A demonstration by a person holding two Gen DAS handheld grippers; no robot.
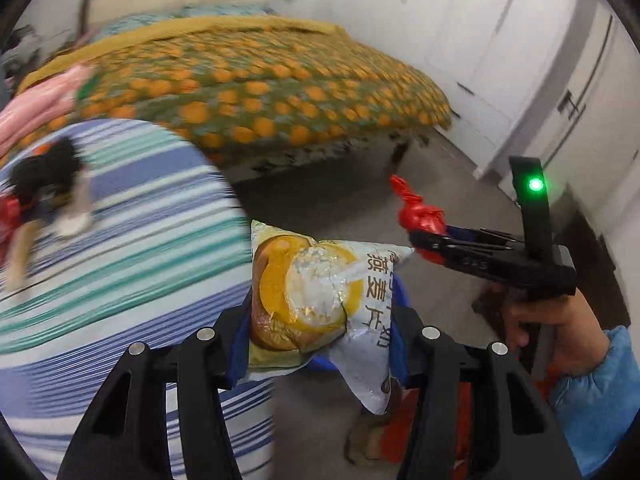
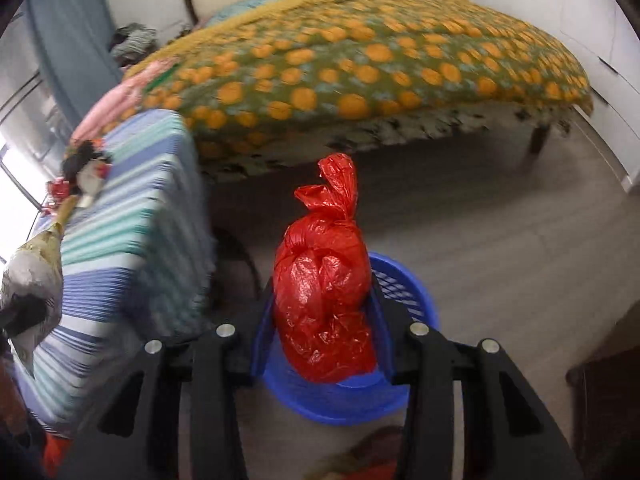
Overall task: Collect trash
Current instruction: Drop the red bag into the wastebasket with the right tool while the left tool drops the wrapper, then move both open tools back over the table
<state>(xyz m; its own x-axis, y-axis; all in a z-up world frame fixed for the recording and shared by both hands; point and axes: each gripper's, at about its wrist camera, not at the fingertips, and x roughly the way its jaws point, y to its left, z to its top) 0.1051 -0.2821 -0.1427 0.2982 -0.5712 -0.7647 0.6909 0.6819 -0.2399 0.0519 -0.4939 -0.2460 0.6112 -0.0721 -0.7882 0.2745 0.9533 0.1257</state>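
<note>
My left gripper (image 1: pixel 320 320) is shut on a crumpled silver and yellow snack packet (image 1: pixel 320 292), which stands up between the fingers. To its right, a hand in a blue sleeve (image 1: pixel 560 328) holds my right gripper (image 1: pixel 428 240), shut on a knotted red plastic bag (image 1: pixel 420 212). In the right wrist view the red plastic bag (image 2: pixel 324 280) fills the gap of the right gripper (image 2: pixel 324 300), with its knot pointing up. A blue plastic basket (image 2: pixel 408 292) sits on the floor right under it. The snack packet (image 2: pixel 32 272) shows at the left edge.
A table under a blue and green striped cloth (image 1: pixel 120 260) stands on the left, with a dark-haired doll (image 1: pixel 44 184) on it. Beyond is a bed with an orange-dotted cover (image 1: pixel 280 92). White wardrobe doors (image 1: pixel 500 40) line the right wall. Dark furniture (image 2: pixel 608 380) sits lower right.
</note>
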